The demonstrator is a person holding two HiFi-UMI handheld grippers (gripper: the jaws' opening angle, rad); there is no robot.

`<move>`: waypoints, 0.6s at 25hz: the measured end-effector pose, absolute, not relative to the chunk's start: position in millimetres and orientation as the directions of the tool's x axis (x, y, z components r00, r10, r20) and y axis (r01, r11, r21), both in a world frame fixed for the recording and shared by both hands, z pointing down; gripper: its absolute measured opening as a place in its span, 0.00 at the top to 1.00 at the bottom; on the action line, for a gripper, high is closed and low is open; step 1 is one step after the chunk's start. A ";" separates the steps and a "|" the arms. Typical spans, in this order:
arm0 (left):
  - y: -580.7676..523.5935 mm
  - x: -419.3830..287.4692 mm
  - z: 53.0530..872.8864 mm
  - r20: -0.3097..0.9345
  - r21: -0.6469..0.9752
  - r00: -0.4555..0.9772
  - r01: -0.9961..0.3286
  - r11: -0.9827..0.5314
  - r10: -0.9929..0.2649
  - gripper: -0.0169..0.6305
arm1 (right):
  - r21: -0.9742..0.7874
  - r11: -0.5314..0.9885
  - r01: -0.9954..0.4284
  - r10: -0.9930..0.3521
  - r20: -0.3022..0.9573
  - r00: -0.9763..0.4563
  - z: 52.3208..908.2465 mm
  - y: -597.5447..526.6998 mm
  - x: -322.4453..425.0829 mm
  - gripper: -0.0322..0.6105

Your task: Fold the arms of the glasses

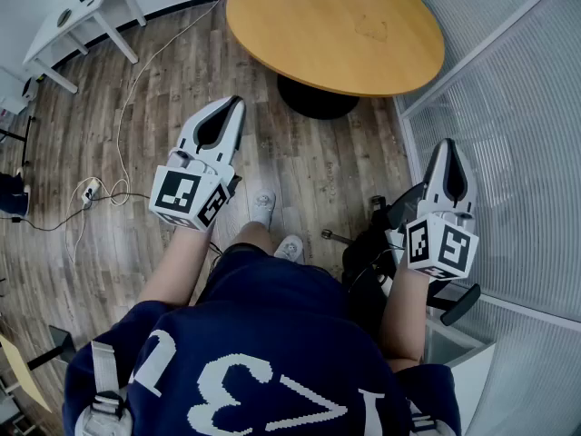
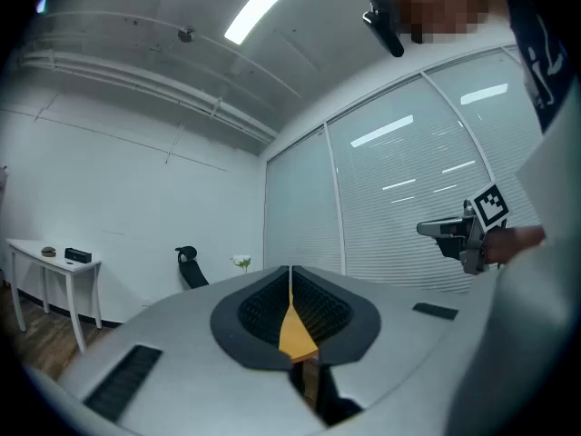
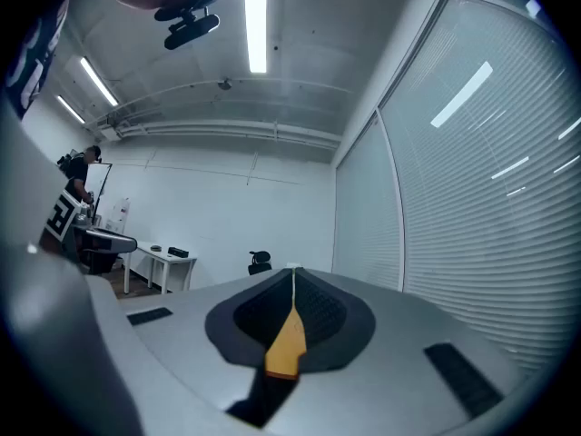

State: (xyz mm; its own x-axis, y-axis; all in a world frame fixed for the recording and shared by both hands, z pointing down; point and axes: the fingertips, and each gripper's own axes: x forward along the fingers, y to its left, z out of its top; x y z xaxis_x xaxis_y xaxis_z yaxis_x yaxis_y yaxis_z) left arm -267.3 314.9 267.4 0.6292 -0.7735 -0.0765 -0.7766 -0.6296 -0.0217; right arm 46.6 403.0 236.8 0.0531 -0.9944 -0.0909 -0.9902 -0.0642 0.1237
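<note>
Both shut, nothing held: left gripper (image 1: 238, 103), right gripper (image 1: 449, 143). No glasses seen; table (image 1: 336, 34) lies beyond fingers (image 1: 235, 123). Task prob. unstarted.

The round table (image 1: 336, 25) is cut off by the head view's top edge.

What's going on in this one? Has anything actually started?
Not really. A person stands a little short of a round wooden table, holding the left gripper and the right gripper out level in front of them. Both have their jaws together with nothing between them. No glasses show in any view, so the folding has not begun.
</note>
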 end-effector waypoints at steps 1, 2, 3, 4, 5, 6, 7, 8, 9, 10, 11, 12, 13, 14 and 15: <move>317.1 -267.9 267.7 -0.076 -0.022 0.631 -0.775 -0.632 -0.772 0.94 | 0.123 -0.065 -0.990 -0.994 -0.093 0.054 235.7 405.7 45.6 0.90; 319.1 -268.4 267.9 -0.075 -0.022 0.633 -0.773 -0.633 -0.770 0.94 | 0.122 -0.066 -0.990 -0.994 -0.094 0.055 234.6 408.3 44.7 0.90; 321.0 -268.6 268.1 -0.074 -0.022 0.635 -0.772 -0.635 -0.769 0.94 | 0.120 -0.066 -0.991 -0.994 -0.096 0.054 233.7 410.5 43.7 0.90; 322.6 -268.2 268.4 -0.073 -0.023 0.637 -0.771 -0.637 -0.768 0.94 | 0.118 -0.064 -0.991 -0.994 -0.098 0.053 232.8 412.3 42.9 0.90; 324.0 -267.3 268.9 -0.071 -0.023 0.639 -0.769 -0.639 -0.766 0.94 | 0.118 -0.062 -0.991 -0.994 -0.098 0.050 232.3 413.7 42.0 0.90; 325.3 -266.0 269.7 -0.069 -0.024 0.642 -0.767 -0.642 -0.764 0.94 | 0.119 -0.059 -0.991 -0.994 -0.098 0.047 232.0 415.2 41.0 0.90; 326.5 -264.9 270.6 -0.066 -0.025 0.644 -0.764 -0.644 -0.762 0.94 | 0.122 -0.057 -0.991 -0.994 -0.098 0.045 231.7 416.7 39.7 0.91; 327.4 -264.1 271.4 -0.063 -0.025 0.647 -0.762 -0.647 -0.760 0.94 | 0.123 -0.056 -0.991 -0.994 -0.098 0.044 231.4 418.2 38.4 0.91; 328.0 -263.6 271.8 -0.061 -0.025 0.649 -0.760 -0.649 -0.758 0.94 | 0.122 -0.055 -0.991 -0.994 -0.099 0.043 230.9 419.5 37.1 0.91; 328.2 -263.3 272.0 -0.060 -0.024 0.651 -0.758 -0.651 -0.756 0.94 | 0.118 -0.056 -0.991 -0.994 -0.101 0.044 230.1 420.7 36.0 0.91; 328.3 -263.0 272.0 -0.060 -0.022 0.654 -0.757 -0.654 -0.754 0.94 | 0.111 -0.056 -0.992 -0.993 -0.105 0.044 229.4 421.9 35.4 0.91; 328.4 -262.6 272.0 -0.061 -0.021 0.656 -0.755 -0.656 -0.753 0.94 | 0.103 -0.055 -0.993 -0.993 -0.109 0.043 228.8 423.2 34.9 0.91; 328.4 -262.2 272.1 -0.061 -0.020 0.657 -0.753 -0.658 -0.751 0.94 | 0.099 -0.052 -0.994 -0.993 -0.111 0.041 228.5 424.2 34.5 0.91; 327.9 -261.7 272.5 -0.061 -0.020 0.658 -0.752 -0.659 -0.750 0.94 | 0.099 -0.049 -0.994 -0.993 -0.111 0.038 228.6 424.7 34.1 0.91; 326.7 -260.9 273.2 -0.062 -0.018 0.659 -0.752 -0.659 -0.750 0.94 | 0.104 -0.048 -0.993 -0.993 -0.109 0.036 229.1 424.6 34.0 0.91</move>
